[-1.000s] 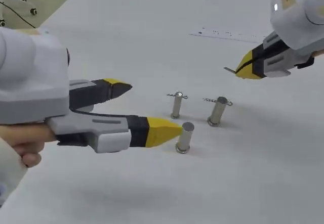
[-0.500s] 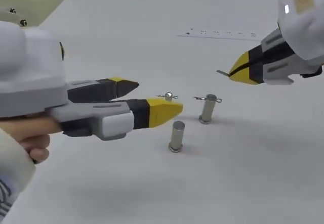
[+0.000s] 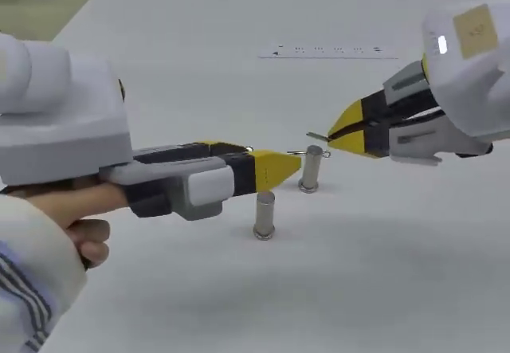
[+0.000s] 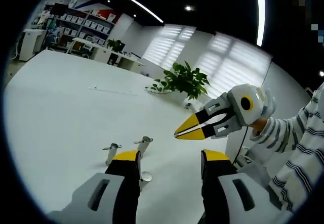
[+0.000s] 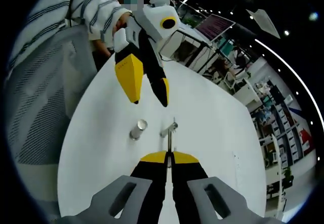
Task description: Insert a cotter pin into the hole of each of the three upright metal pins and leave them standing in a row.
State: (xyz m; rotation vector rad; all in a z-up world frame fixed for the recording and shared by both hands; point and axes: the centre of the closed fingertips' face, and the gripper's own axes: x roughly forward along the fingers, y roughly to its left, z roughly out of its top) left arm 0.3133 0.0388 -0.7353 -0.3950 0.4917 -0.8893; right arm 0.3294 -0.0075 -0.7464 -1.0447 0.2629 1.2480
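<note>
Over a white table [image 3: 239, 305], the left gripper [image 4: 170, 157] hovers, jaws spread and empty; the right gripper [image 5: 169, 155] has jaws pressed together on a cotter pin [image 5: 169, 139]. Three metal pins [image 3: 311, 171] stand mid-table: a fitted pin [image 4: 111, 154] and a second fitted pin [image 4: 144, 145] each carry a cotter pin, the bare pin [image 3: 264, 213] none, so three cotter pins in all. The metal pins look solid, smooth and easily tipped, best steadied low on the shaft; the cotter pin looks light and springy, best held by its head.

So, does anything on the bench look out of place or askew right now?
Nothing is toppled or damaged. The one oddity: the bare metal pin stands nearer the person than the first cottered pin and the second cottered pin, making a triangle, not a row.
</note>
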